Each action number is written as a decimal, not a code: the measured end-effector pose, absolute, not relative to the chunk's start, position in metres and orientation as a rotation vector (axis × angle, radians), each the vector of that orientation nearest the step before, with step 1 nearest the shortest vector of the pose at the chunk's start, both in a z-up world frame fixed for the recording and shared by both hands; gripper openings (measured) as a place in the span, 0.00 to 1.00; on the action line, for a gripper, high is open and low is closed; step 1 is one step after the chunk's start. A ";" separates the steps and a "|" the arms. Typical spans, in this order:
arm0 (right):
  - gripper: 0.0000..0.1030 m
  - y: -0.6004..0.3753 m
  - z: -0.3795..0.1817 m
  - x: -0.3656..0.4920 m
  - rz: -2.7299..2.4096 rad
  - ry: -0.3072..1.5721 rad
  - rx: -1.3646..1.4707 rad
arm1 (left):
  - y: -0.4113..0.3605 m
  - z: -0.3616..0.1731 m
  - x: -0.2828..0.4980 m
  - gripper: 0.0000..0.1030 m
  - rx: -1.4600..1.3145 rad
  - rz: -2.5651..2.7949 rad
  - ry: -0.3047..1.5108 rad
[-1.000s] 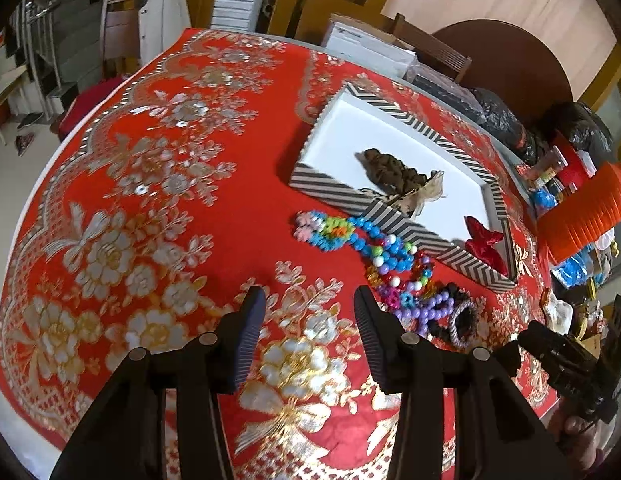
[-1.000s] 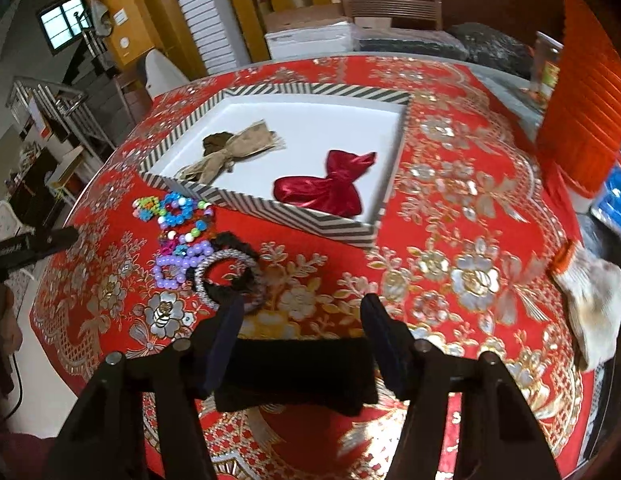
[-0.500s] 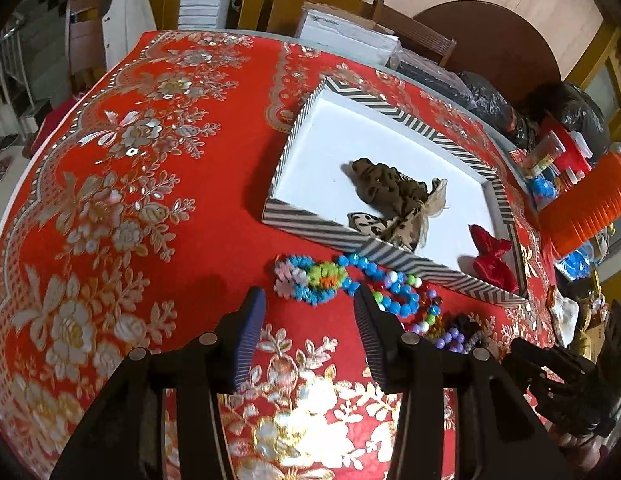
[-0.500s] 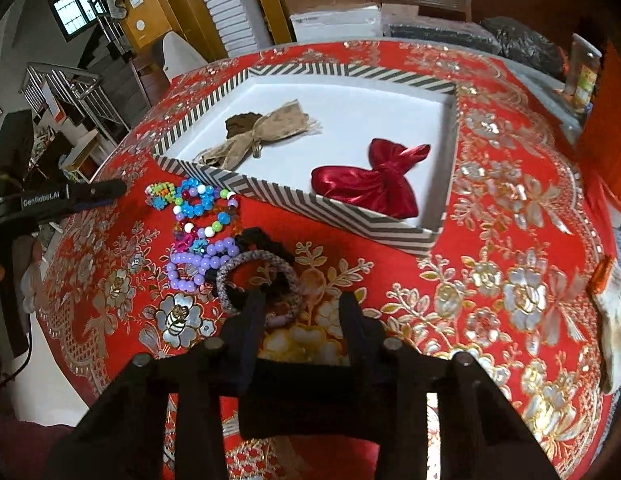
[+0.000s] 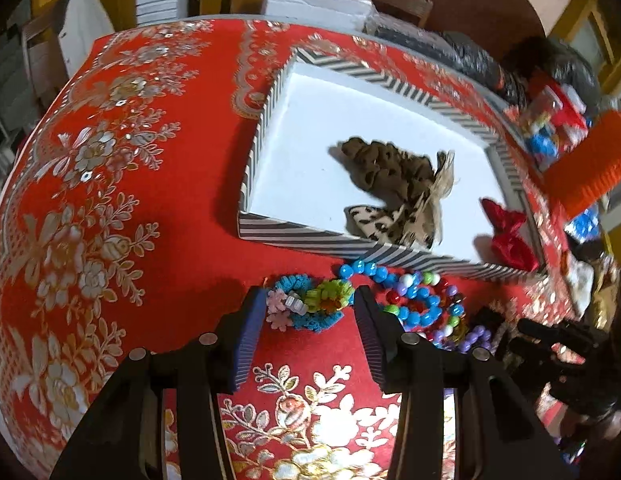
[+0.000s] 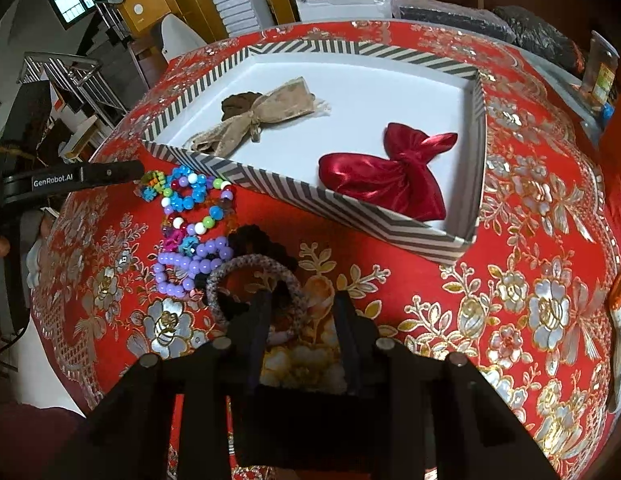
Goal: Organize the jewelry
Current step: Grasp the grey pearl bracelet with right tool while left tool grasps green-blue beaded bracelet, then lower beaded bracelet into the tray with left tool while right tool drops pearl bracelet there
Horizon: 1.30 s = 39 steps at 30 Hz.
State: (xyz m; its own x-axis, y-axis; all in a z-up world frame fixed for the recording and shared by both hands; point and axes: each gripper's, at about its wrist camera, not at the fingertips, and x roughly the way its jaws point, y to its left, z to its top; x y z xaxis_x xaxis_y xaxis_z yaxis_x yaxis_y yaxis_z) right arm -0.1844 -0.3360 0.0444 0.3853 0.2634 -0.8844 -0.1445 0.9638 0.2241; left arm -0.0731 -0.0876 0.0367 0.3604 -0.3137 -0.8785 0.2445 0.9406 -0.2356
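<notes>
A striped box [image 5: 294, 236] [image 6: 310, 196] holds a brown scrunchie [image 5: 382, 168], a leopard bow [image 5: 394, 220] [image 6: 250, 120] and a red satin bow [image 5: 510, 240] [image 6: 382, 176]. Bead bracelets [image 5: 414, 300] [image 6: 194, 208] lie in front of it. My left gripper [image 5: 310, 304] is open, its fingers either side of a blue-green woven bracelet [image 5: 306, 304]. My right gripper [image 6: 300, 304] is open, narrowed around the rim of a grey braided hair tie [image 6: 254, 284] that lies on a black scrunchie [image 6: 258, 240].
The table wears a red cloth with gold flowers [image 5: 90, 240] [image 6: 530, 300]. An orange ribbed object [image 5: 586, 176] and clutter stand at the right. A white box [image 6: 342, 0] and chair stand behind the table. The left gripper shows in the right wrist view [image 6: 82, 176].
My left gripper moved forward until its fingers flank the woven bracelet. My right gripper moved forward and narrowed its fingers around the grey hair tie.
</notes>
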 end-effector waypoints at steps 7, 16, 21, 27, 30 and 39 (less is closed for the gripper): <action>0.27 -0.336 0.037 -0.182 0.262 1.150 0.124 | -0.089 0.024 -0.068 0.18 -0.083 -0.384 1.178; 0.07 -0.339 0.045 -0.189 0.285 1.119 0.147 | -0.090 0.039 -0.085 0.00 -0.087 -0.396 1.133; 0.07 -0.347 0.067 -0.196 0.300 1.081 0.186 | -0.084 0.059 -0.098 0.00 -0.133 -0.402 1.103; 0.07 -0.356 0.085 -0.200 0.310 1.045 0.218 | -0.077 0.084 -0.109 0.00 -0.180 -0.405 1.063; 0.07 -0.359 0.091 -0.200 0.309 1.033 0.235 | -0.075 0.100 -0.110 0.00 -0.182 -0.397 1.033; 0.07 -0.355 0.112 -0.183 0.301 0.979 0.214 | -0.085 0.133 -0.086 0.00 -0.130 -0.375 0.936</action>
State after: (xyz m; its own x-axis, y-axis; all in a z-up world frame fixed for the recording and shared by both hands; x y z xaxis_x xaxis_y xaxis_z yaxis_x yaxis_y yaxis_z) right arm -0.1832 -0.3553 0.1123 0.5215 0.3443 -0.7807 -0.1529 0.9379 0.3114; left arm -0.0855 -0.0847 0.1331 0.5340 -0.3698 -0.7603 0.2581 0.9277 -0.2699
